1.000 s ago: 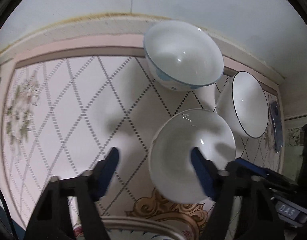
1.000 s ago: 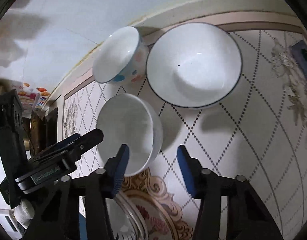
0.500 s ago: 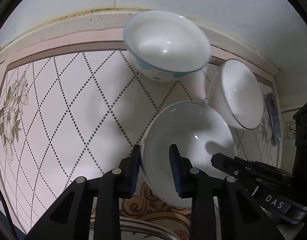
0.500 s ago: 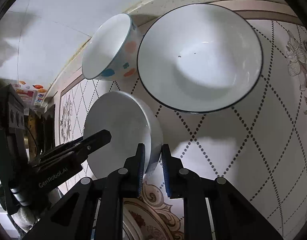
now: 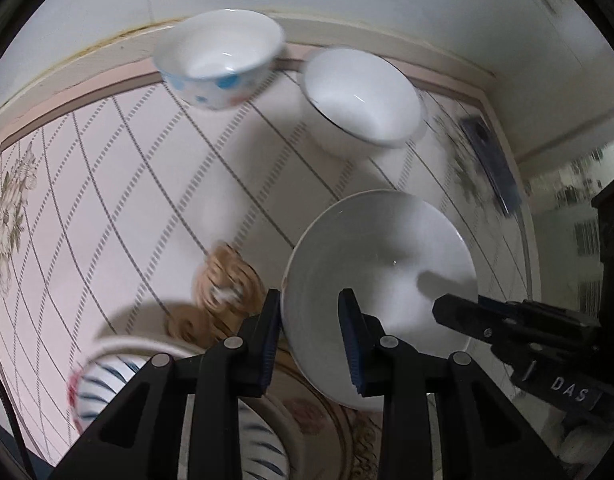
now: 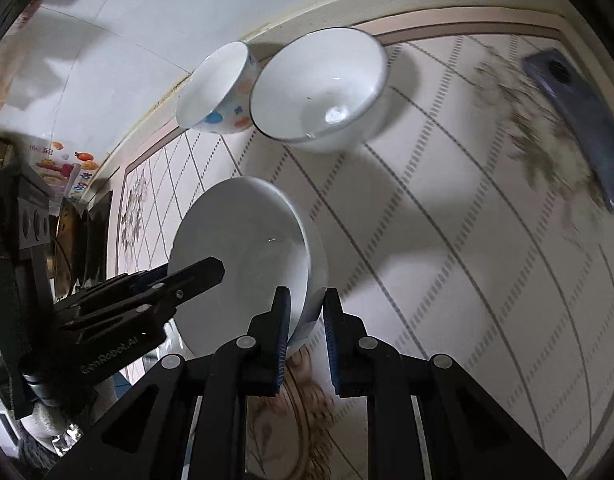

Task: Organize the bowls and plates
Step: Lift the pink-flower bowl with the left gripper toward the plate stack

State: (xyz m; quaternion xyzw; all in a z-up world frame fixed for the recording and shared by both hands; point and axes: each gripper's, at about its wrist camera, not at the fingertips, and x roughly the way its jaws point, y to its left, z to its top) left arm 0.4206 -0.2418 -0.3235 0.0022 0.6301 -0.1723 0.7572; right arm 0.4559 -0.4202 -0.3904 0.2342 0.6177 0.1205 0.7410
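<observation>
A plain white bowl hangs a little above the diamond-patterned table, held from two sides. My left gripper is shut on its near rim, one pad inside and one outside. My right gripper is shut on the opposite rim of the same bowl. Each view shows the other gripper's black fingers reaching into the bowl from the side. A spotted bowl and a dark-rimmed white bowl stand side by side at the back by the wall.
A blue-striped bowl and a patterned plate lie just below my left fingers. A dark phone lies on the table's right side. The wall runs close behind the two back bowls.
Both grippers went from open to shut on the white bowl's rim. They then carried it back towards the near edge, away from the two bowls at the wall.
</observation>
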